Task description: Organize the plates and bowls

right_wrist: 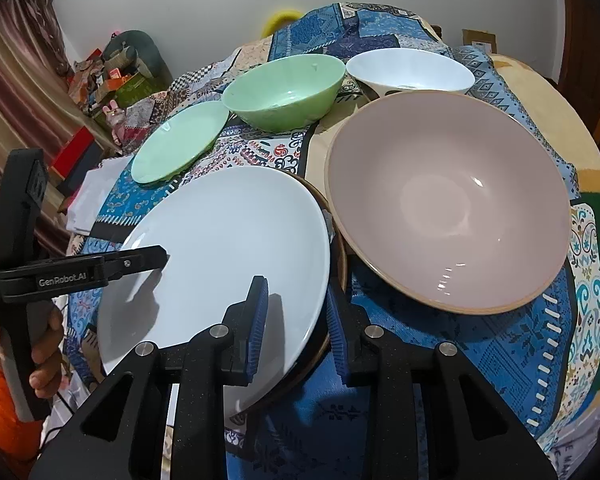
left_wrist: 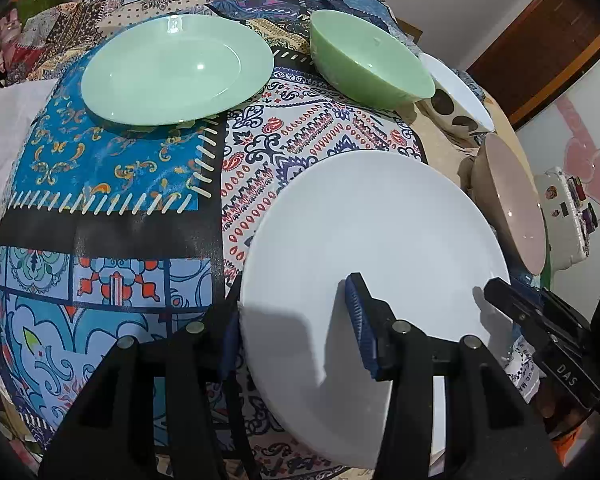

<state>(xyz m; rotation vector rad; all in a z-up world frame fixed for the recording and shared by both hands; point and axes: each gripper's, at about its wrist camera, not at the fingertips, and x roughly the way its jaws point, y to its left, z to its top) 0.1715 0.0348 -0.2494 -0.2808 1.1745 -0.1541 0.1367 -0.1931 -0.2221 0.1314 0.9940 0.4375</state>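
Observation:
A white plate [left_wrist: 380, 248] [right_wrist: 228, 248] lies on a dark brown-rimmed plate [right_wrist: 337, 248] near the table's front. My left gripper [left_wrist: 294, 332] is open and straddles its left rim; one pad hovers above the plate and throws a shadow on it. One left finger [right_wrist: 148, 260] shows in the right wrist view. My right gripper [right_wrist: 296, 330] is shut on the white plate's right rim, with the brown rim also between its pads. A big pink bowl [right_wrist: 448, 204] [left_wrist: 512, 204] sits right of it. Behind are a green plate [left_wrist: 176, 70] [right_wrist: 180, 144], a green bowl [left_wrist: 372, 64] [right_wrist: 284, 92] and a dotted white bowl [left_wrist: 456, 92] [right_wrist: 410, 70].
A patterned patchwork cloth [left_wrist: 112, 184] [right_wrist: 480, 360] covers the rounded table. A folded white cloth [left_wrist: 4, 152] [right_wrist: 92, 196] lies at its left edge. A person's hand [right_wrist: 44, 344] holds the left gripper's handle. A white box [left_wrist: 560, 216] stands beyond the pink bowl.

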